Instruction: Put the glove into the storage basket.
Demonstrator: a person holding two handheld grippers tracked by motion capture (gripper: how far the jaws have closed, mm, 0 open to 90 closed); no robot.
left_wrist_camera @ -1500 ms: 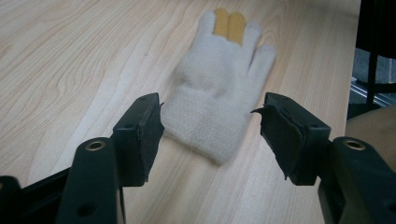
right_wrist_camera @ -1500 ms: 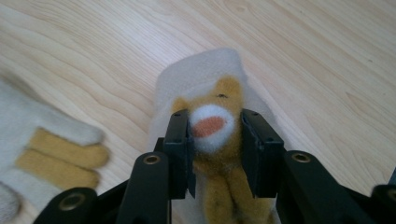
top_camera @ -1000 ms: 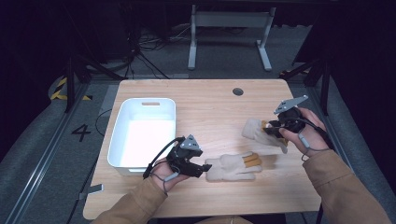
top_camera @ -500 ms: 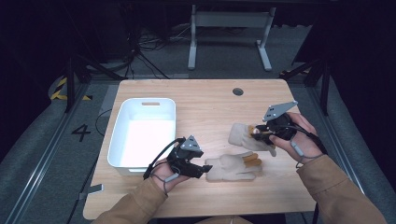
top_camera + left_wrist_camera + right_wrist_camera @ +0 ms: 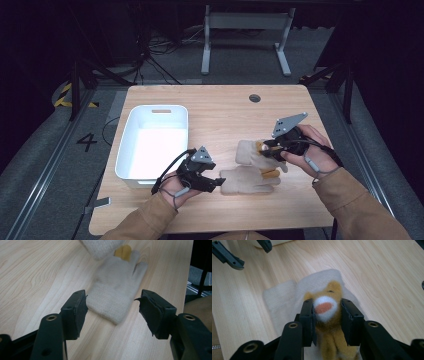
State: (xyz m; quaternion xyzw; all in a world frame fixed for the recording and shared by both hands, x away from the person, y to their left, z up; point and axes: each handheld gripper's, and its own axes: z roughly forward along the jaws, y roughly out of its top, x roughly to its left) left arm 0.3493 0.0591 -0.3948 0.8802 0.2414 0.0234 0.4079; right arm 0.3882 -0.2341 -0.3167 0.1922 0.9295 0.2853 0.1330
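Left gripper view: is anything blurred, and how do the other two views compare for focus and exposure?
Left gripper view: jaws sharp, the near glove soft, its far end blurred. Right gripper view: the held glove and table grain fairly crisp. High view: table evenly lit, the bin interior blown out white, surroundings nearly black.

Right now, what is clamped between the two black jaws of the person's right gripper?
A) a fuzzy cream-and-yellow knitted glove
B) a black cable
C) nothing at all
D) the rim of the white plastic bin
A: in the right gripper view the right gripper has its jaws pressed on both sides of the fuzzy cream-and-yellow knitted glove, held above the light wooden table.
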